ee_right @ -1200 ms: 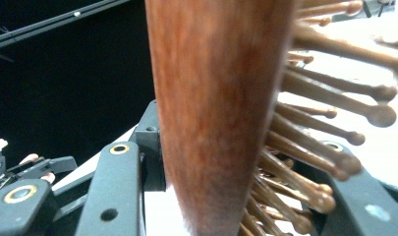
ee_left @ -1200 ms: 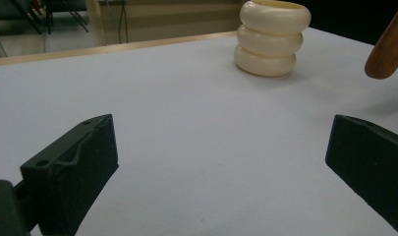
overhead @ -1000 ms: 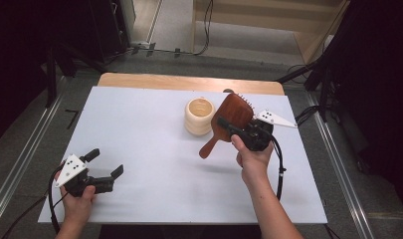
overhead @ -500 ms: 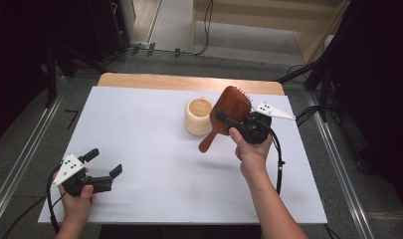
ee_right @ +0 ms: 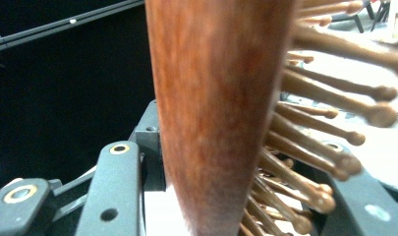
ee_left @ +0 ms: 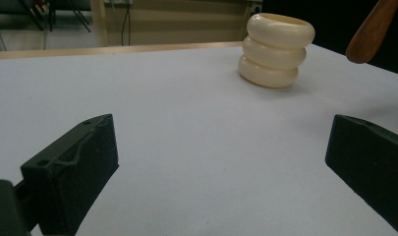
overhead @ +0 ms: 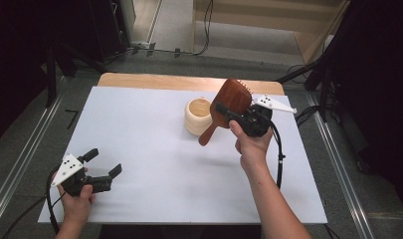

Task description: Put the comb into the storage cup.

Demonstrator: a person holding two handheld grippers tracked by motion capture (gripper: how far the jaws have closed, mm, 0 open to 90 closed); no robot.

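High view had my right gripper (overhead: 239, 113) clamping the brown wooden paddle hairbrush (overhead: 232, 99) aloft — next, probably lowering it into the cream ribbed cup (overhead: 198, 116); left gripper (overhead: 102, 163) gaped, empty.

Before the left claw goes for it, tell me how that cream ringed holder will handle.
The cream ringed holder looks rigid and probably light, being hollow. Its rounded, glossy rings may let claw pads slip. It stands upright on a broad base, so a low push should slide it rather than tip it.

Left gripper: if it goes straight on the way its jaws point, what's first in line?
Mostly bare white table. The left gripper aims slightly left of the cream ringed holder, so it probably passes it; depth is unclear.
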